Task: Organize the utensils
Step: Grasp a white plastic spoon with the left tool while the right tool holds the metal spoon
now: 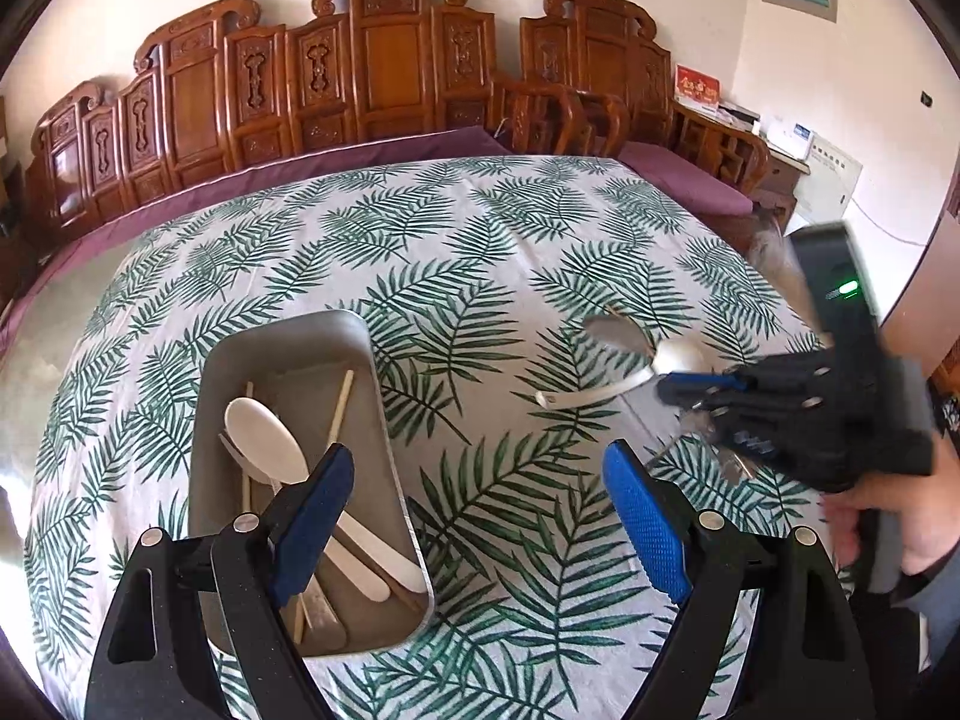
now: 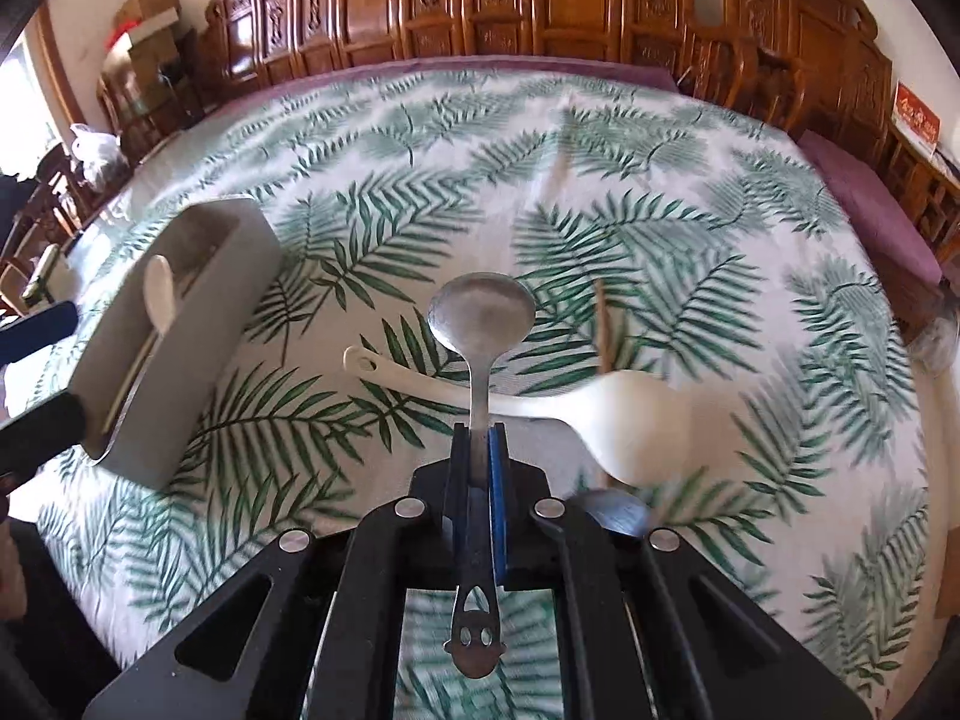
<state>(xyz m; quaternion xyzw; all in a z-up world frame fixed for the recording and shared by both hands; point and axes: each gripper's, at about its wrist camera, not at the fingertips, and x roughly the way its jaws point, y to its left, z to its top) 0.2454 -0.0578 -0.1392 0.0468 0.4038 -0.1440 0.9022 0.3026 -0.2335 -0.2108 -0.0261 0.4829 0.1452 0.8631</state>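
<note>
My right gripper (image 2: 480,438) is shut on the handle of a metal spoon (image 2: 482,315), held above the tablecloth; it also shows in the left wrist view (image 1: 696,387) with the spoon's bowl (image 1: 612,333) blurred. A white ladle (image 2: 630,420) lies on the cloth under the spoon, seen too in the left wrist view (image 1: 600,393). My left gripper (image 1: 474,516) is open and empty, its left finger over the grey tray (image 1: 288,336). The tray holds a white spoon (image 1: 264,438), chopsticks and flat utensils. The tray also shows in the right wrist view (image 2: 180,330).
A wooden chopstick (image 2: 603,324) lies on the leaf-print cloth beyond the ladle. More metal cutlery (image 1: 720,462) lies below the right gripper. Carved wooden seats (image 1: 384,60) with purple cushions line the far table edge.
</note>
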